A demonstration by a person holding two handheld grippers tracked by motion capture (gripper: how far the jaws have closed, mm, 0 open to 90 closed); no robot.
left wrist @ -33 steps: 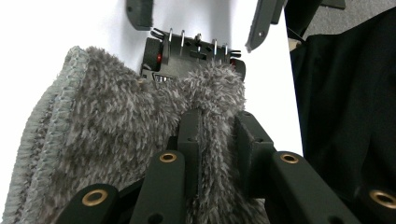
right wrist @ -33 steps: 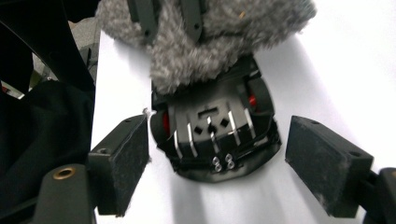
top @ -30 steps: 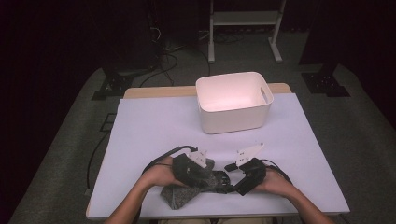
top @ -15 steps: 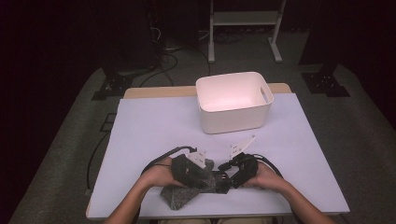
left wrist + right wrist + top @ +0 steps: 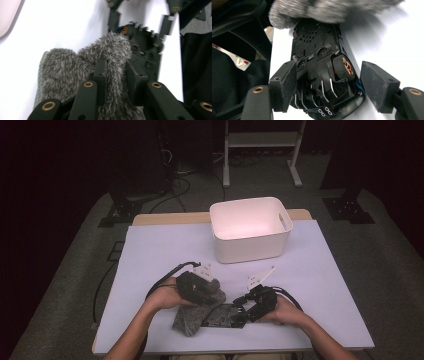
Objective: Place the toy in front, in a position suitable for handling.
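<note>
A black toy car (image 5: 319,62) lies belly up on the white table, one orange-rimmed wheel (image 5: 343,67) showing. My right gripper (image 5: 329,77) is open with the car's end between its pads; the jaws have just been closing and the right pad (image 5: 377,82) stands a hair off the car. My left gripper (image 5: 116,75) is shut on a grey fuzzy cloth (image 5: 70,72), which drapes over the car's far end (image 5: 145,50). In the high view, the left gripper (image 5: 207,295), cloth (image 5: 190,320), car (image 5: 222,315) and right gripper (image 5: 242,310) crowd the table's near edge.
A white plastic bin (image 5: 250,252) with handle slots stands at the back middle of the table (image 5: 150,250). Cables trail from both grippers across the tabletop. A person's forearms come in from the near edge. Dark floor and stand legs surround the table.
The left gripper has lifted a little with the cloth in it. The right gripper's jaws have narrowed around the car; that hand has hardly moved.
</note>
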